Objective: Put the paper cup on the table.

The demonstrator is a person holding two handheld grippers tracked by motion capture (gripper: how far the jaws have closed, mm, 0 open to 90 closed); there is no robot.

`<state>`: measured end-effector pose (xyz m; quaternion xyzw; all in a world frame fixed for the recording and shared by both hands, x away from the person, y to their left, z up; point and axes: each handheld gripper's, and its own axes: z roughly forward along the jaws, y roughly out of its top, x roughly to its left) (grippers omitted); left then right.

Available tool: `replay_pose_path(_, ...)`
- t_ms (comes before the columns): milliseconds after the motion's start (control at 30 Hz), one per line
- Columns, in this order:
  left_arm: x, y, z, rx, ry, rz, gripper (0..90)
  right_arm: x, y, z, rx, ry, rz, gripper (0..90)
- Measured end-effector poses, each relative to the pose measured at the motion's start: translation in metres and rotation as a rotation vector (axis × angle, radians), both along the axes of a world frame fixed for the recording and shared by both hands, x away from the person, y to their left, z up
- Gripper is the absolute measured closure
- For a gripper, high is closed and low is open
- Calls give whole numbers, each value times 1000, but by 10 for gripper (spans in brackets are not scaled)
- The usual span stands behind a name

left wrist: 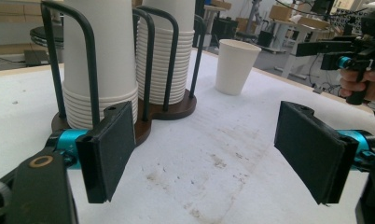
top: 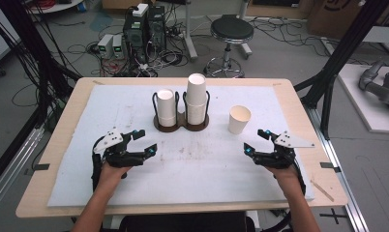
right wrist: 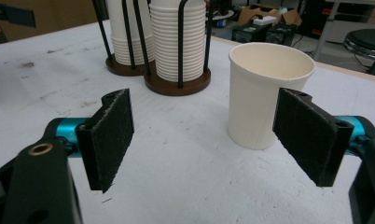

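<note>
A single white paper cup (top: 239, 119) stands upright on the white mat, right of a dark wire cup holder (top: 181, 123) that carries two stacks of white cups (top: 196, 99). My right gripper (top: 255, 141) hovers just in front of and to the right of the lone cup, jaws wide open and empty; in the right gripper view the cup (right wrist: 267, 93) sits beyond the jaws, nearer the right one. My left gripper (top: 145, 140) is open and empty at the mat's left, pointing toward the holder (left wrist: 143, 126). The lone cup (left wrist: 236, 66) stands further right.
The white mat (top: 134, 179) covers a wooden table (top: 62, 125). Behind the table are a black stool (top: 231, 34), computer boxes (top: 144, 29) and tangled cables on the floor. Black frame posts (top: 333, 72) stand to the right.
</note>
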<state>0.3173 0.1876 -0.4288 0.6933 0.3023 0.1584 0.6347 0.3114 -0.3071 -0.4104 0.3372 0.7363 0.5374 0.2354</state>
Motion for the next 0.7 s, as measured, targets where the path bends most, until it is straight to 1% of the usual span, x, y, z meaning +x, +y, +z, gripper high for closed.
replay_pose_path(33, 0, 0, 0, 0, 1, -1, 204, -2, 0, 1, 3, 0, 1, 210)
replay_pose_path(167, -1, 0, 1, 0, -6, 1, 204, -8, 0, 7, 6, -28, 10, 210)
replay_pose_path(300, -2, -1, 2, 3, -9, -7, 204, -13, 0, 9, 2, -38, 12, 210)
replay_pose_path(433, -3, -3, 3, 3, -14, -14, 204, -15, -3, 8, 6, -32, 2, 210)
replay_pose_path(500, -4, -3, 2, 4, -12, -15, 204, -16, -4, 9, 6, -39, -1, 210)
replay_pose_path(600, -5, -2, 2, 4, -13, -11, 204, -17, -4, 11, 13, -39, -4, 210)
replay_pose_path(700, -5, -1, 3, 0, -16, -9, 204, -17, -3, 10, 6, -36, -4, 210)
